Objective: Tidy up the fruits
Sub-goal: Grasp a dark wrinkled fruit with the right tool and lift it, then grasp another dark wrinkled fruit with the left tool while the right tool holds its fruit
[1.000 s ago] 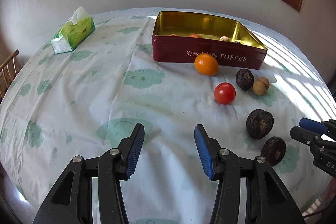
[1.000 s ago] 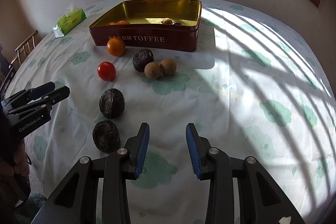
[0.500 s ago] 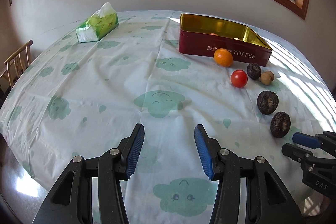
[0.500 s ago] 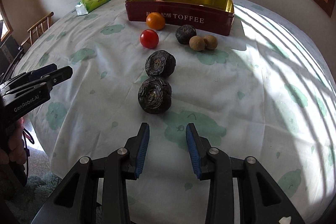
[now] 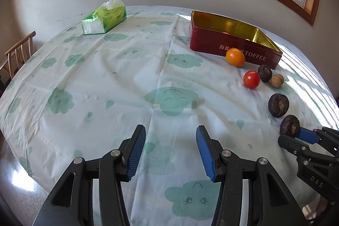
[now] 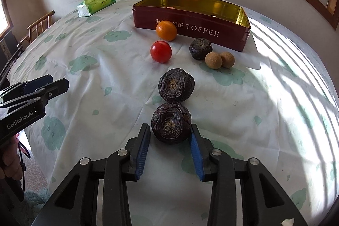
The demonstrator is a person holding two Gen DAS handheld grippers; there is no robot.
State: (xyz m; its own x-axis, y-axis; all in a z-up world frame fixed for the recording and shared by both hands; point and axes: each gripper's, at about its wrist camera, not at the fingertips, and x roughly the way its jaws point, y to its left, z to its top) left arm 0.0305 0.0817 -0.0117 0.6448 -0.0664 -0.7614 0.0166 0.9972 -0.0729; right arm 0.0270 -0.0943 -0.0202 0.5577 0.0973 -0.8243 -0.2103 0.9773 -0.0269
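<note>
Bare tablecloth (image 5: 127, 82) left of the fruits; toffee tin (image 6: 211, 31) blocks beyond.

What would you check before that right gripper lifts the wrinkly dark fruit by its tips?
1. Nearest dark fruit sits between the right gripper fingertips: ok.
2. Grip firm: not ok; jaws closing, pads barely meeting the fruit.
3. Second dark fruit clear of it: cannot tell, they look almost touching.
4. Toffee tin open with room: ok.
5. Left gripper empty, out of the way: ok.
</note>
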